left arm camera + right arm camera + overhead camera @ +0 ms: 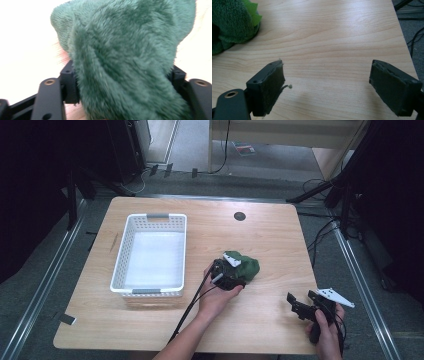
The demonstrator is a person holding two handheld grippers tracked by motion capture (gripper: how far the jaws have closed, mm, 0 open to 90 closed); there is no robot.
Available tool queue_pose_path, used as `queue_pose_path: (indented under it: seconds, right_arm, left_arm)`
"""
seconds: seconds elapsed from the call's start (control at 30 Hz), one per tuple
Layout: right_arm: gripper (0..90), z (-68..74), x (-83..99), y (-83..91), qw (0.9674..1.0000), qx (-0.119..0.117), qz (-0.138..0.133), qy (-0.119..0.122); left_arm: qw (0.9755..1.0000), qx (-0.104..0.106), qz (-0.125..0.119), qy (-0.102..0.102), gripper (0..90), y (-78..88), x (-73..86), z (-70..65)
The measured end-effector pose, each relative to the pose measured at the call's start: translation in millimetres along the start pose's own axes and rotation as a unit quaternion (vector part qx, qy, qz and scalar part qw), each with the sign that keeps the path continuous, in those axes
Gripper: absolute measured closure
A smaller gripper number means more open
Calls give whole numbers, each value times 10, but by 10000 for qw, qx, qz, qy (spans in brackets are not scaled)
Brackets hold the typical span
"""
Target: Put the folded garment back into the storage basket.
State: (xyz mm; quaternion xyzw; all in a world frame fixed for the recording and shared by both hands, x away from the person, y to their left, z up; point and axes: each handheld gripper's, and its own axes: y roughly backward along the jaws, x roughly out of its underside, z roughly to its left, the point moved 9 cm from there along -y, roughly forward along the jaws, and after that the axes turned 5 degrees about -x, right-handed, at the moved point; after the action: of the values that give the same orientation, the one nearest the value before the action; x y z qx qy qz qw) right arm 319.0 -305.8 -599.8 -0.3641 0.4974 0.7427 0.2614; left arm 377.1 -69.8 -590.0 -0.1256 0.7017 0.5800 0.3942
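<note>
1. No brand, label or writing can be read on anything; the bright green tab (252,13) on the cloth looks blank in the right gripper view
2. The green cloth (244,265) is a fluffy, deep-pile fabric, bunched into a soft rounded heap; it lies on the bench (270,235) right of centre, well apart from the basket
3. The left hand-held gripper (231,276) sits at the near left edge of the heap, and in the left gripper view its black jaws stand on either side of a thick fold of the cloth (125,62), pressing into the pile: it is clamped on the cloth
4. The right hand-held gripper (298,304) is held near the bench's near right corner, clear of the cloth; its jaws stand wide apart with nothing between them, and their dark pads (270,87) look felt-like and slightly frayed
5. The bench top is pale wood with a fine straight grain and rounded corners, with a small dark round cap (239,216) set in near its far edge
6. The basket (125,255) on the left is white plastic, rectangular, with perforated walls and grey handles at both short ends
</note>
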Motion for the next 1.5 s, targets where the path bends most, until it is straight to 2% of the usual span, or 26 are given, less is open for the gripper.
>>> queue_pose_path:
  seconds: [0.27,0.5,1.0,1.5]
  right_arm:
    - [130,0,0,0,10000,-1,2,0]
    - [131,0,0,-2,10000,1,0,8]
    - [131,-1,1,-2,10000,0,10,8]
    - [131,-2,1,-3,10000,9,13,8]
  left_arm:
    - [9998,132,-159,47,422,106,-59,36]
    - [9989,204,-396,106,424,300,-176,92]
    - [9977,151,-654,105,423,639,-305,328]
    - [9965,85,-818,134,423,885,-372,597]
